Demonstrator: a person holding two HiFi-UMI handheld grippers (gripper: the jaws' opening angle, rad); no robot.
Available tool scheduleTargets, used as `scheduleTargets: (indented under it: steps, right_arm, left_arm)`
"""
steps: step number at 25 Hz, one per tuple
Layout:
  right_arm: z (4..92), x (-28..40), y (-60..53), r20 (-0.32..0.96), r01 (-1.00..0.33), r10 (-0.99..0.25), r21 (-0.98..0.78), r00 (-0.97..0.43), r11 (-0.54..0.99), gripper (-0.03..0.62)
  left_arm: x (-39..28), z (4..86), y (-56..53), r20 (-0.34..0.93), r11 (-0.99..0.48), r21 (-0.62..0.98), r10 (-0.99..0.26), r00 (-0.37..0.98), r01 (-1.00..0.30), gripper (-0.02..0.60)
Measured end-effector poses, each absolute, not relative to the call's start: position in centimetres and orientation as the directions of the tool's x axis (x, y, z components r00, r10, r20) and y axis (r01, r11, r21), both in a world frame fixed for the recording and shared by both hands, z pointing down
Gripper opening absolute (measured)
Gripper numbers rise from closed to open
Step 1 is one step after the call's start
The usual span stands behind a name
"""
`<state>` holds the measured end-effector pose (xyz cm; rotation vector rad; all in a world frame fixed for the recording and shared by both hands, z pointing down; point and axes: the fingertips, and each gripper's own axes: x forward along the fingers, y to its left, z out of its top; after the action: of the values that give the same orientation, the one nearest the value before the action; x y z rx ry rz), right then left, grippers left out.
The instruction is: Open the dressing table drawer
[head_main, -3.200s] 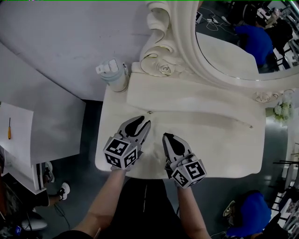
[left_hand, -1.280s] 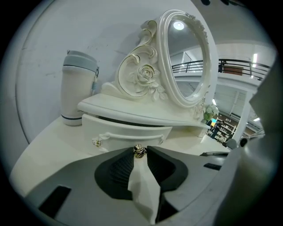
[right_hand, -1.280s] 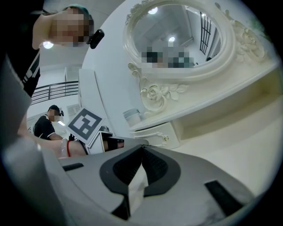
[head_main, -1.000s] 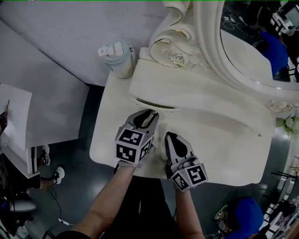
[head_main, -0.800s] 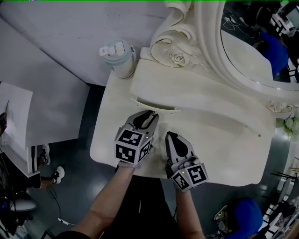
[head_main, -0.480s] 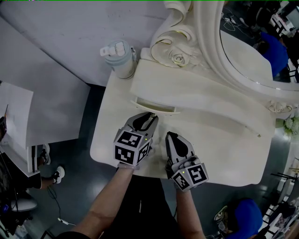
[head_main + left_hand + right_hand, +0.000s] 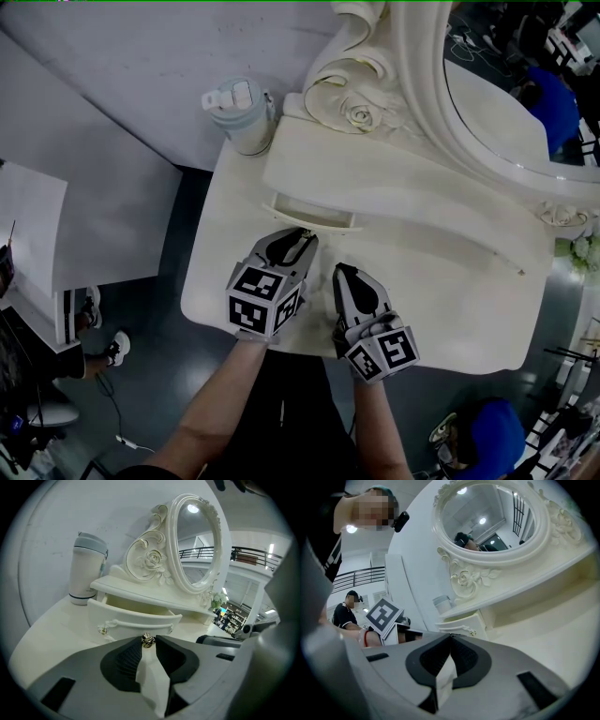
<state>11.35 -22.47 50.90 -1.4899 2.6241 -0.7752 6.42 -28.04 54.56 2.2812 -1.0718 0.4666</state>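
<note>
Left gripper [image 7: 300, 236], jaws clamped on drawer knob [image 7: 147, 640]; right gripper [image 7: 339, 273], jaws together, empty, just right of that knob.

A plain pale grey wall [image 7: 131, 56] fills the upper left of the head view, and a second pale grey panel [image 7: 94, 187] slants down in front of it. Below lies a dark grey floor [image 7: 159, 356] with a thin black cable [image 7: 117, 436] trailing over it. A flat white desk [image 7: 28, 234] stands at the left edge. In the left gripper view, a black metal railing [image 7: 253, 552] runs along an upper level of a large white hall, with a bright strip light [image 7: 271, 547] above it. Round ceiling lights glow overhead.
</note>
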Motion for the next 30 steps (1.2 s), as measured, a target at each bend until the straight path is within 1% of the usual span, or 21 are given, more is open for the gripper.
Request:
scheduleTargets:
  steps: [30]
  right_arm:
    - [51.1, 11.1, -22.1, 0.226, -0.795, -0.804, -0.436, -0.55, 0.421, 0.006]
  left_arm:
    - [6.0, 54.5, -26.0, 0.533, -0.515, 0.357, -0.573, 0.623, -0.779, 0.1]
